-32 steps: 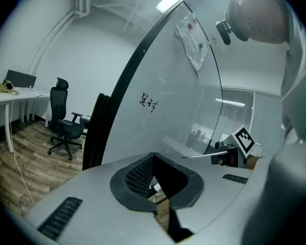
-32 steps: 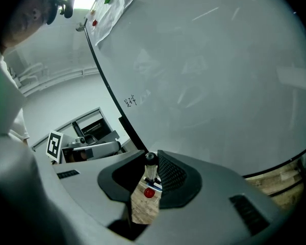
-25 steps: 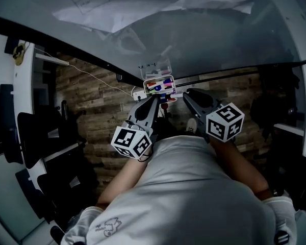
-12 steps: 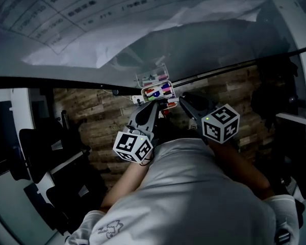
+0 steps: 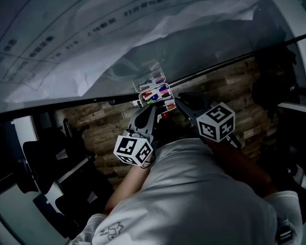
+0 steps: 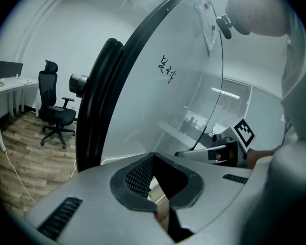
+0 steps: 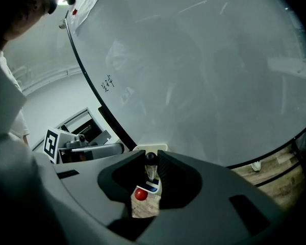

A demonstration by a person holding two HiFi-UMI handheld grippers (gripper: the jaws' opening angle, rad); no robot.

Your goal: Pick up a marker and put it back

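Observation:
A small clear marker box (image 5: 154,92) with red, blue, green and purple markers hangs at the whiteboard's lower edge. Both grippers reach up to it from below. My right gripper (image 7: 151,157) is shut on a slim marker (image 7: 151,170) with a dark tip. Through the gap under its jaws a red cap (image 7: 141,193) and a blue label show. In the head view the right gripper (image 5: 176,101) sits at the box's right side. My left gripper (image 6: 154,156) is shut with nothing between its jaws, and its tip (image 5: 154,104) is just under the box.
The big whiteboard (image 5: 92,50) with papers on it fills the upper head view. It has a dark frame (image 6: 99,101) and small handwriting (image 6: 167,68). Office chairs (image 6: 56,114) and a white desk (image 6: 2,83) stand on the wood floor (image 5: 102,119) at left.
The head view has tilted, so the whiteboard and its papers fill more of it. Both grippers stay at the marker box, shifted slightly upward with it in the picture.

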